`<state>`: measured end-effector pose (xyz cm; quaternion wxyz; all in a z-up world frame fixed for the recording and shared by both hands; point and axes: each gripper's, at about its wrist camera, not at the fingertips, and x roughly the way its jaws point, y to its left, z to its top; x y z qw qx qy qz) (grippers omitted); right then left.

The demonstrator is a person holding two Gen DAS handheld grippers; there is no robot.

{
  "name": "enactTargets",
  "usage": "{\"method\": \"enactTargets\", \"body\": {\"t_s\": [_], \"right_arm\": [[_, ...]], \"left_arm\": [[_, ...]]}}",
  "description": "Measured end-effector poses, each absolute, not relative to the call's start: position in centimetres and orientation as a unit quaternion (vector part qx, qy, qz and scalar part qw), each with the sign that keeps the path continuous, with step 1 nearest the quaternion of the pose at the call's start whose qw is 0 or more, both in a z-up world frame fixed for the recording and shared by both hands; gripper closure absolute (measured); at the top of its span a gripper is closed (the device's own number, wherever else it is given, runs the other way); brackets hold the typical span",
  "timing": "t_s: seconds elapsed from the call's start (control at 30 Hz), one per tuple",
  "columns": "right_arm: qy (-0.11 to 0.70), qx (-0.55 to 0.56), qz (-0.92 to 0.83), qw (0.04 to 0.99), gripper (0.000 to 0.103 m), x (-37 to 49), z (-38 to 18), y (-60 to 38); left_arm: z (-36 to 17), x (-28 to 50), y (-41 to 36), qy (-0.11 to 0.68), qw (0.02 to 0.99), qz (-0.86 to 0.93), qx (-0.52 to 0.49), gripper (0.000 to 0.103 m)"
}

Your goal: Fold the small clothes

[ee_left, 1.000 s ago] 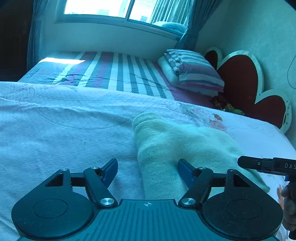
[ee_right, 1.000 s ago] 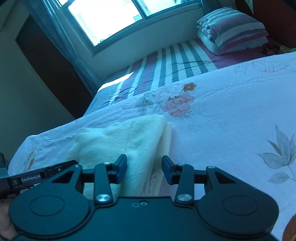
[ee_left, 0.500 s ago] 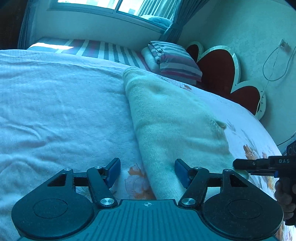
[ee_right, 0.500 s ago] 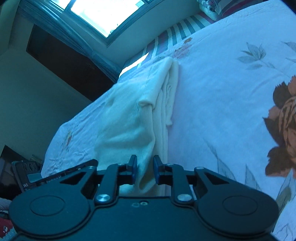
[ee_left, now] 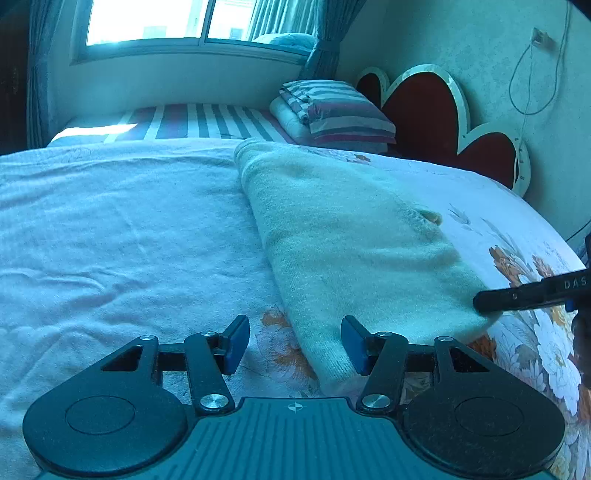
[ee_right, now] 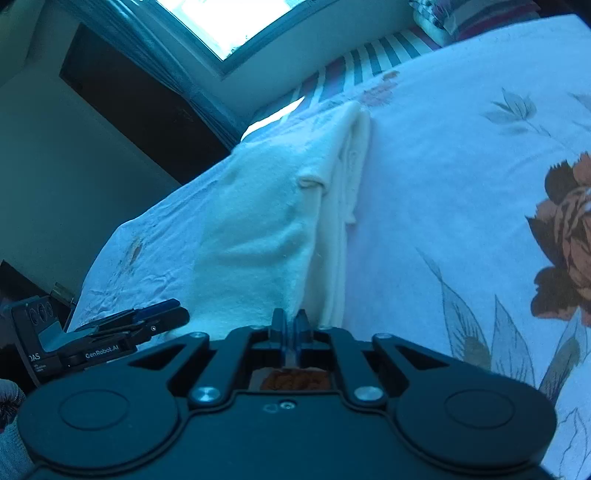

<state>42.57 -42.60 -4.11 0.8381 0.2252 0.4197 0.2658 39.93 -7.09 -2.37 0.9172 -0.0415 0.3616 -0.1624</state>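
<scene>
- The cream knit garment (ee_left: 354,240) lies lengthwise on the bed (ee_left: 122,236), running from the near edge away toward the far side, already doubled over along its length; in the right wrist view its layered edges show along its right side (ee_right: 340,221).
- The left hand-held gripper (ee_left: 293,345) is released, its blue pads wide apart; they straddle the garment's near left corner without pinching it, the left pad over bare bedspread and the right pad over the knit.
- The right hand-held gripper (ee_right: 290,326) is clenched, its pads nearly together on the near edge of the garment, at the fold line; I judge that it grips the cloth there.
- Handling, as a judgement: the knit looks soft, light and limp, a little fluffy, so it will sag and stretch when lifted by one point. Both near corners should be held, taking all layers at once, or the lower layers will slip out and spoil the fold.
- The bedspread beneath is soft and wrinkled (ee_left: 74,288); a pad closing low could catch it along with the garment.
- Around: striped folded bedding (ee_left: 332,114) lies at the far end, beside a red heart-shaped headboard (ee_left: 424,110), both well apart from the garment. A window (ee_left: 166,22) is on the far wall.
- Nothing lies on the garment or along the fold path.
</scene>
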Motion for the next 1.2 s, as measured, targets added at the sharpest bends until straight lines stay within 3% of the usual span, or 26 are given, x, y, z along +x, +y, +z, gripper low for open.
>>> {"method": "enactTargets", "body": {"t_s": [0.07,0.13,0.27,0.33,0.4,0.47,0.73,0.87,1.1,1.2], "right_arm": [[0.428,0.211,0.266,0.838,0.086,42.5,-4.1,-42.2],[0.450,0.193,0.251,0.835,0.091,42.8,-5.3,-41.8],[0.448,0.232,0.249,0.827,0.089,42.8,-5.6,-42.8],[0.443,0.237,0.251,0.827,0.080,42.5,-5.3,-42.9],[0.430,0.243,0.253,0.832,0.058,42.2,-4.7,-43.1],[0.414,0.248,0.247,0.840,0.044,42.1,-4.1,-43.5],[0.374,0.284,0.255,0.845,0.045,44.8,-3.7,-45.3],[0.376,0.304,0.252,0.838,0.045,47.6,-4.6,-46.0],[0.399,0.337,0.283,0.805,0.038,51.8,-6.7,-46.0],[0.412,0.322,0.292,0.801,0.040,53.0,-7.3,-45.5]], "left_arm": [[-2.7,39.6,-7.0,0.374,0.913,-0.161,-0.038,0.047],[-3.0,39.4,-6.7,0.378,0.911,-0.156,-0.050,0.048],[-3.0,39.1,-6.9,0.380,0.911,-0.150,-0.049,0.047],[-2.7,39.2,-7.0,0.382,0.911,-0.150,-0.046,0.047],[-2.5,39.3,-7.1,0.383,0.911,-0.148,-0.037,0.044],[-2.3,39.4,-7.4,0.379,0.916,-0.130,-0.016,0.022],[-2.0,41.4,-5.2,0.370,0.908,-0.167,-0.100,0.021],[-3.1,45.0,-3.3,0.378,0.878,-0.201,-0.212,0.039],[-6.3,49.7,-2.7,0.410,0.825,-0.247,-0.301,0.040],[-6.4,51.1,-3.1,0.416,0.819,-0.258,-0.299,0.040]]}}
